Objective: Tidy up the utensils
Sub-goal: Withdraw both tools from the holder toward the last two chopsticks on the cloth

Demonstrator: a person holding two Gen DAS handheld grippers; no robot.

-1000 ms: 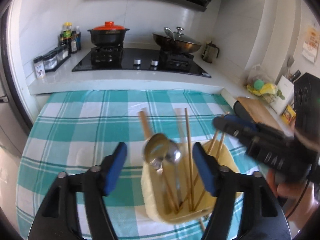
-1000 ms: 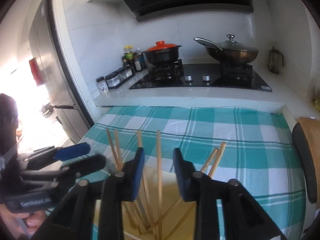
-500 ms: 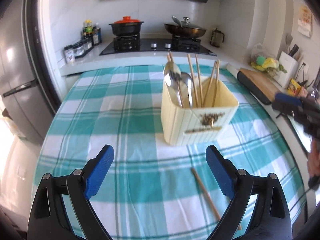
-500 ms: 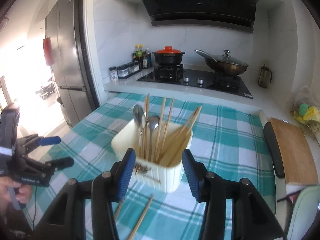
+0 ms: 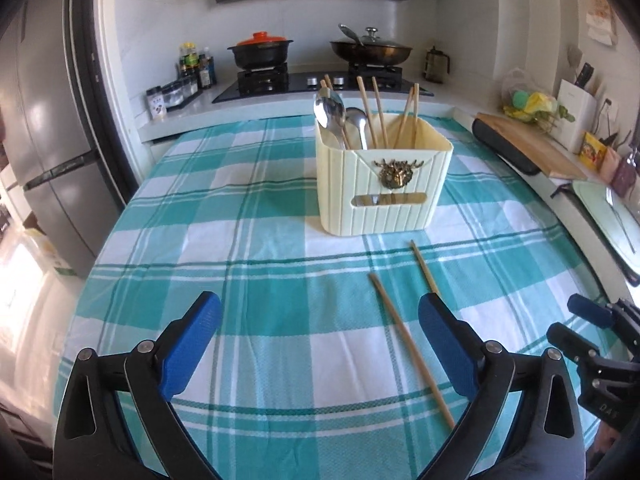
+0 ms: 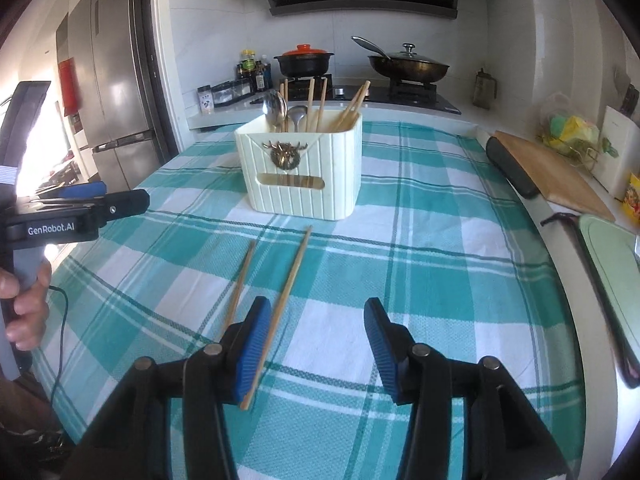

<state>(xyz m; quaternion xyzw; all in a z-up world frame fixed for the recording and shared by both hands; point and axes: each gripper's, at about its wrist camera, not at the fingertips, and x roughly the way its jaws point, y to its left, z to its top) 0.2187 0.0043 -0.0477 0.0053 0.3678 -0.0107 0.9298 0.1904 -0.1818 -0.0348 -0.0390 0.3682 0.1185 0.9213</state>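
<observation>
A cream ribbed utensil holder (image 5: 384,184) stands upright on the teal checked tablecloth (image 5: 240,248); it also shows in the right wrist view (image 6: 304,172). It holds two metal spoons (image 5: 332,114) and several wooden chopsticks (image 5: 376,108). Two loose chopsticks (image 5: 408,344) lie on the cloth in front of it, side by side (image 6: 288,292). My left gripper (image 5: 320,344) is open and empty, low over the cloth. My right gripper (image 6: 316,344) is open and empty, its left finger beside the near chopstick ends.
A stove with a red-lidded pot (image 5: 260,52) and a wok (image 5: 370,50) stands on the counter behind. Spice jars (image 5: 172,94) sit at the left. A wooden cutting board (image 5: 528,144) and a green tray (image 5: 608,216) lie along the right edge. A fridge (image 5: 44,152) stands left.
Both grippers have pulled back from above the holder toward the near edge of the table. The holder now stands far ahead, and two loose chopsticks have come into view.
</observation>
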